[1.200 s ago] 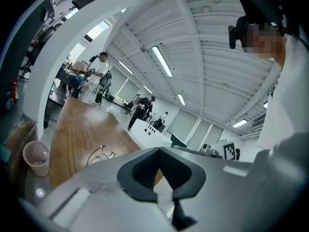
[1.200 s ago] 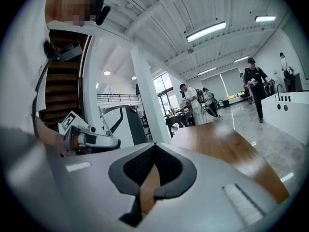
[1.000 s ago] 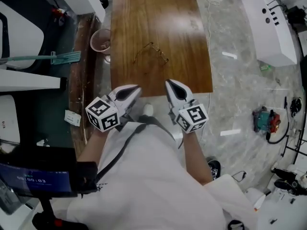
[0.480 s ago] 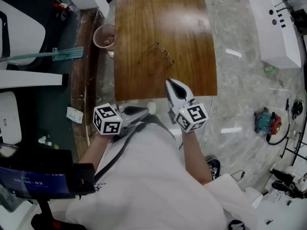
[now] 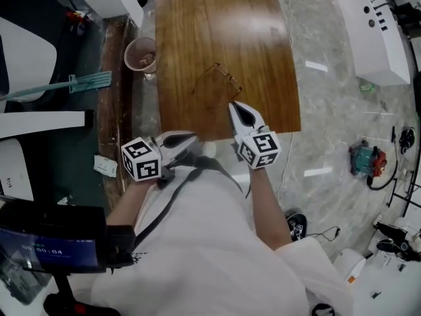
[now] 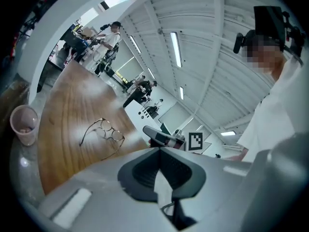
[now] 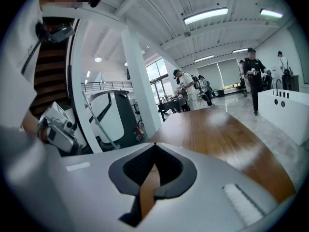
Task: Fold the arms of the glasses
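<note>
- The glasses (image 5: 218, 83) lie on the wooden surface (image 5: 217, 18), toward its near edge, with both arms spread open and nothing touching them.
- In the left gripper view the 2 lenses are seen side by side, with 1 arm running off to the left and the other toward the near edge. Neither arm has been folded yet.
- The right gripper (image 5: 235, 106) is held just over the near edge of the surface, with its tip near the glasses but apart from them. Its jaws are clenched together with nothing between them.
- The left gripper (image 5: 191, 137) is held lower and further back, at the near edge, well apart from the glasses. It is clenched too, and nothing is grasped in it.
- A cup (image 5: 141, 54) stands off the left side of the surface and is not involved.
- The step in hand is judged to be the approach, so the folding itself has not begun.
- For the next move, at least 1 gripper would need to be opened and brought down to the frame.
- The front could then be steadied by 1 gripper while an arm is swung inward at its hinge by the other.
- The frame looks thin and light, so a gentle push is called for, or the glasses may slide across the surface.
</note>
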The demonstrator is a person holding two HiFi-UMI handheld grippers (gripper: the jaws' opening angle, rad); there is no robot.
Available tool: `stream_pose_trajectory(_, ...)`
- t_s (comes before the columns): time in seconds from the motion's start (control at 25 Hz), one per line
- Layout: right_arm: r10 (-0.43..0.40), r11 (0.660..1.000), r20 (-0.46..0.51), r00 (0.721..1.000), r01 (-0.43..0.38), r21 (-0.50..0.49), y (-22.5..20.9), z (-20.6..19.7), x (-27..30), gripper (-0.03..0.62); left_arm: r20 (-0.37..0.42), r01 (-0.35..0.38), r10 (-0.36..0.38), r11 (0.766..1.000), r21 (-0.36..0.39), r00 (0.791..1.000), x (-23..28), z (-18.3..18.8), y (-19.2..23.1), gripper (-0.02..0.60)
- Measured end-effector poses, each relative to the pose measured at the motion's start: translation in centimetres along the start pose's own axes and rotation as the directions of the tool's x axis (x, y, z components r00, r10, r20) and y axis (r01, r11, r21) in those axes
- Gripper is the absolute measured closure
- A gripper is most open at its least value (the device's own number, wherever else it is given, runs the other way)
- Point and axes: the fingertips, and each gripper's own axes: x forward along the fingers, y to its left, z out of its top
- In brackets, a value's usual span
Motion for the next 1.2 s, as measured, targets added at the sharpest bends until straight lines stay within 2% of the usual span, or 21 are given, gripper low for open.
stream_pose_trajectory(0.12,-0.059,0.997,-0.076,0.995,0.055,-0.057,-3.3,-1.4,2.5,0.585,-0.020,-0.042,0.043,0.998,0.045,0.999,0.9,1.6,2.3,0.575)
stream_pose_trajectory(0.24,-0.102,0.983,-0.171,0.980,0.073,-0.168,-6.2,-2.6,5.2,0.585,-0.014,-0.079,0.080,0.996,0.044,0.997,2.2,3.5,4.6,0.575)
stream_pose_trajectory(0.44,-0.118,0.955,-0.307,0.945,0.023,-0.294,-9.5,-3.6,9.2,0.522,-0.031,-0.102,0.104,0.993,0.054,0.994,4.0,5.5,6.3,0.575)
stream_pose_trajectory(0.52,-0.116,0.946,-0.373,0.921,-0.013,-0.325,-10.3,-4.9,10.6,0.505,-0.034,-0.119,0.121,0.991,0.066,0.992,4.2,5.8,6.9,0.574)
stream_pose_trajectory(0.64,-0.107,0.941,-0.444,0.890,-0.053,-0.334,-11.1,-6.7,12.0,0.500,-0.034,-0.142,0.145,0.986,0.084,0.989,4.0,5.8,7.5,0.574)
stream_pose_trajectory(0.88,-0.103,0.943,-0.492,0.865,-0.072,-0.325,-11.8,-8.2,13.8,0.500,-0.032,-0.172,0.176,0.978,0.115,0.984,3.1,5.4,8.4,0.574)
stream_pose_trajectory(1.2,-0.089,0.946,-0.518,0.851,-0.091,-0.312,-12.5,-8.7,14.8,0.558,-0.019,-0.199,0.202,0.975,0.103,0.979,2.4,5.6,9.5,0.574)
